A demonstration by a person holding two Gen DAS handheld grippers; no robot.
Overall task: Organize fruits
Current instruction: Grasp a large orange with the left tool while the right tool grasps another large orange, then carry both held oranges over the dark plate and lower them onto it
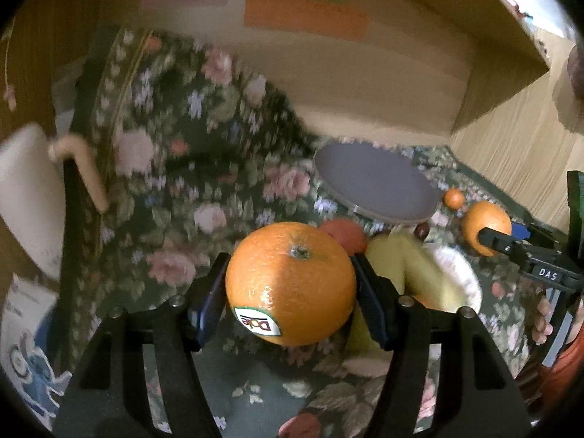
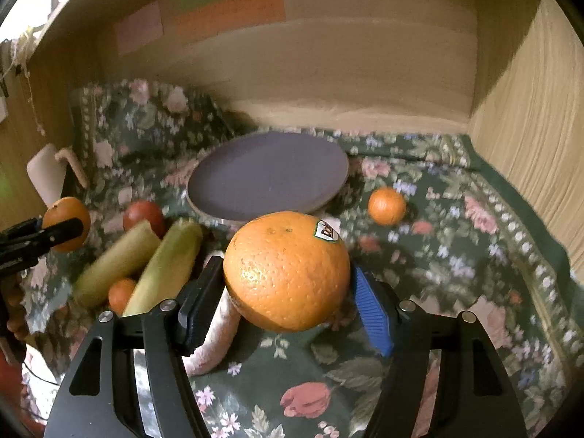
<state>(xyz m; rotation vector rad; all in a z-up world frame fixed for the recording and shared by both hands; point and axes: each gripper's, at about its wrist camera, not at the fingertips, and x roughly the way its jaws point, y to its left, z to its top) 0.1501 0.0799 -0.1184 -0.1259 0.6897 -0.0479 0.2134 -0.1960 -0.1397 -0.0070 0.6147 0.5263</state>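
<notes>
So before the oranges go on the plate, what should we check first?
1. Left gripper holds its orange between both pads: ok.
2. Right gripper holds its orange too: ok.
3. Purple plate has bare space for fruit: ok.
4. Grippers apart, not bumping: ok.
5. Small orange lies on the cloth beside the plate, out of the straight path: ok.
6. How tight each grip is: cannot tell.
</notes>
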